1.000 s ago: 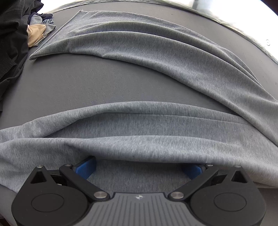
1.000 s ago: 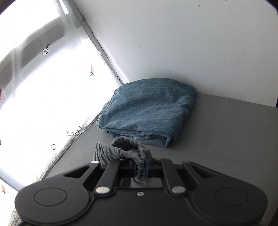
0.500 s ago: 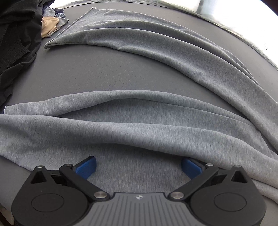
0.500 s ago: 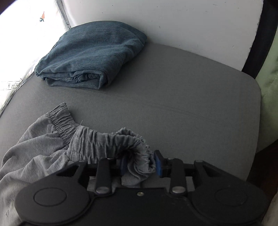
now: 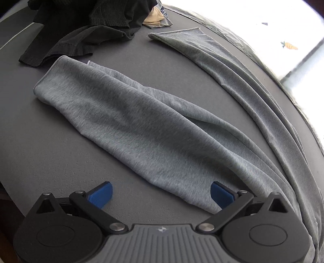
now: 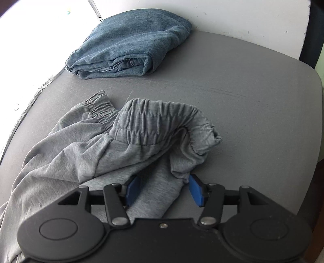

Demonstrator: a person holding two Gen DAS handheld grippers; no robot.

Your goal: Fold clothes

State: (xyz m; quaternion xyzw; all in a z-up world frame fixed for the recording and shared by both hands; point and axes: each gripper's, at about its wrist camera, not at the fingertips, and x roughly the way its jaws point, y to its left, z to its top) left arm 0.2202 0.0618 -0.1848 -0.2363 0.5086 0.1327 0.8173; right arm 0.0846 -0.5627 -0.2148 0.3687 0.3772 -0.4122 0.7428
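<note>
Grey sweatpants lie spread on the grey table point(image 5: 36, 161). In the left wrist view the near leg point(image 5: 131, 121) runs diagonally to its cuff at upper left. The far leg point(image 5: 232, 70) stretches along the right edge. My left gripper point(image 5: 161, 194) hovers open over the near leg's lower edge and holds nothing. In the right wrist view the elastic waistband point(image 6: 158, 119) sits bunched on the table. My right gripper point(image 6: 164, 190) is just behind it, jaws opening. Loose grey fabric lies between the blue pads point(image 6: 197, 191), which do not press it.
A pile of black clothes point(image 5: 81, 30) and a beige item point(image 5: 154, 20) lie at the far left end. Folded blue denim point(image 6: 131, 44) rests by the white wall point(image 6: 243, 16). The rounded table corner point(image 6: 307, 85) drops off at right. A bright window runs along one side.
My right gripper sank to the table and its jaws spread, letting go of the waistband. My left gripper swung sideways, so the leg's cuff and the black pile now show.
</note>
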